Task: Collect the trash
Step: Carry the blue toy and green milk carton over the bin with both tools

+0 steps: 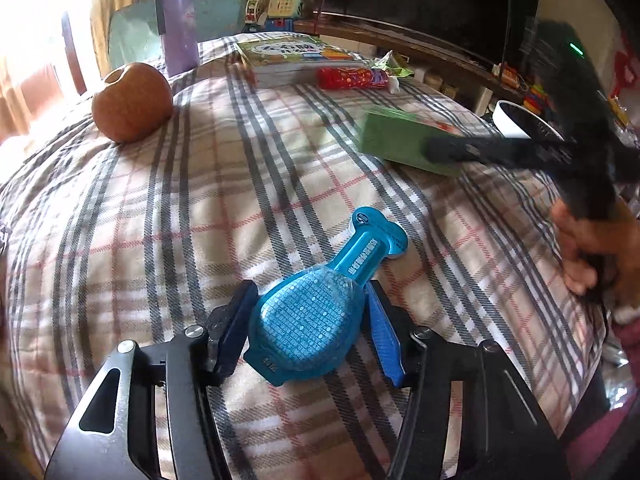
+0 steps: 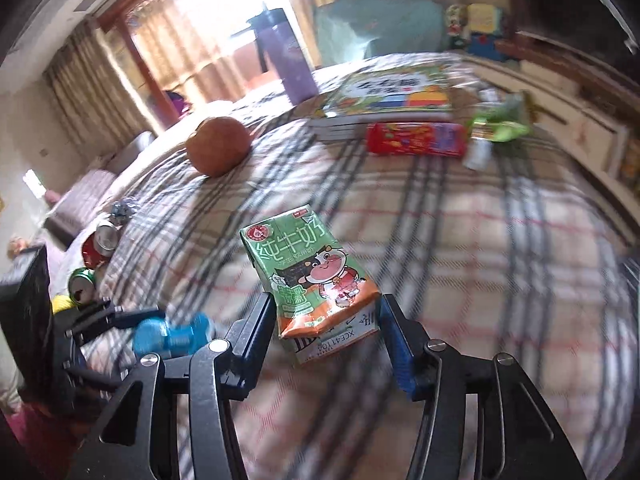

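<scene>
The left gripper [image 1: 306,326] stood over the near part of the plaid bedcover [image 1: 240,200], its blue pads to either side of the rounded body of a blue blister pack [image 1: 308,320]. The left pad appeared to touch the pack's edge; a sliver of cloth showed at the right pad, so whether the pinch was complete could not be told. The pack's narrow neck pointed away toward the far right.

The right gripper [image 2: 328,320] straddled the near end of a green milk carton [image 2: 310,276], which lay flat on the bedcover near the middle of the bed. Its jaws stood partly spread, both pads just beside the carton's sides; firm contact could not be confirmed owing to blur.

Handling, by judgement: the blister pack looked light, thin and glossy, likely to flex and slip; a hold across the wide domed body seemed sounder than one on the neck. The carton looked dented and probably empty, so light and crushable; its flat side faces near the base offered the best purchase, with modest pressure.

Other probable trash: a red wrapper [image 1: 352,78] at the far side and two cans [image 2: 92,264] at the left edge. A brown fruit [image 1: 132,102] lay far left.
</scene>
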The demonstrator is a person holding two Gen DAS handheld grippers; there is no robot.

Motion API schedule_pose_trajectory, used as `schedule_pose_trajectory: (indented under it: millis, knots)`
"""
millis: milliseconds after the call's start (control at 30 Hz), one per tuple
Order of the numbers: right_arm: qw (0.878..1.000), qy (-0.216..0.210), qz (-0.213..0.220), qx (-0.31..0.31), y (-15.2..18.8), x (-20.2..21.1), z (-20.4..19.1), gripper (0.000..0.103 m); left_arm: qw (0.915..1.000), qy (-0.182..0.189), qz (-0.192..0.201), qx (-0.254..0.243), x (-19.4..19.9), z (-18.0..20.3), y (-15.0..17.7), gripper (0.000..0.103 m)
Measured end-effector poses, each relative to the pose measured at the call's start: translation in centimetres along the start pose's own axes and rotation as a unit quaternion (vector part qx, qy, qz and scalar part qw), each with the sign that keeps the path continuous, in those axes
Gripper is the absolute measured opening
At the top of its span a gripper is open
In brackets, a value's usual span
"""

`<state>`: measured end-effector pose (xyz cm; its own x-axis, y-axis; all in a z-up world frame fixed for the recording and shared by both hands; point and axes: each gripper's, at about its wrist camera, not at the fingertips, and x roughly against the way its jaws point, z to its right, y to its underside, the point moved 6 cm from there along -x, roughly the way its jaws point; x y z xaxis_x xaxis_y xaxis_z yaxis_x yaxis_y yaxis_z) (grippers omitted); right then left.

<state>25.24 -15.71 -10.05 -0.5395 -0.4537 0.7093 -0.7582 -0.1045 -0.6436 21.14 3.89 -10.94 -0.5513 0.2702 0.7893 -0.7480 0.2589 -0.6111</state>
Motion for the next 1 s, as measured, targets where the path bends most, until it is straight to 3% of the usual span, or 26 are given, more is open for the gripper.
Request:
schedule_pose_trajectory:
  millis: [133,233,367,533,633,667,1000]
  knots:
    - [0.998,0.054,0.007,0.009,2.5,2.4,0.6,0.054,1.0000,0.004,-0.005,-0.004,0.3,0.4,0.5,0.053]
    - [0.998,0.062,-0.006,0.028,3.5,2.9,0.5,0.055,0.9999,-0.001,-0.008,-0.013,0.5,0.9,0.9,0.053]
    - [0.996,0.069,0.006,0.059,3.1,3.6,0.4,0.078,0.9996,-0.021,-0.009,-0.017,0.6,1.2,1.1,0.054]
    - [0.994,0.053,-0.004,0.096,2.1,2.8,-0.2,0.079,0.9993,-0.035,-0.012,-0.004,0.6,1.3,1.4,0.055]
    - [0.993,0.047,-0.019,0.107,2.1,1.4,-0.6,0.073,0.9989,-0.044,-0.013,0.003,0.6,1.5,1.5,0.053]
    - [0.992,0.050,-0.022,0.110,2.3,1.1,-0.7,0.050,0.9987,-0.048,-0.013,0.009,0.6,1.5,1.6,0.053]
    - [1.000,0.007,0.005,-0.005,4.2,5.1,2.3,0.046,0.9970,-0.031,-0.001,0.071,1.7,5.2,1.3,0.052]
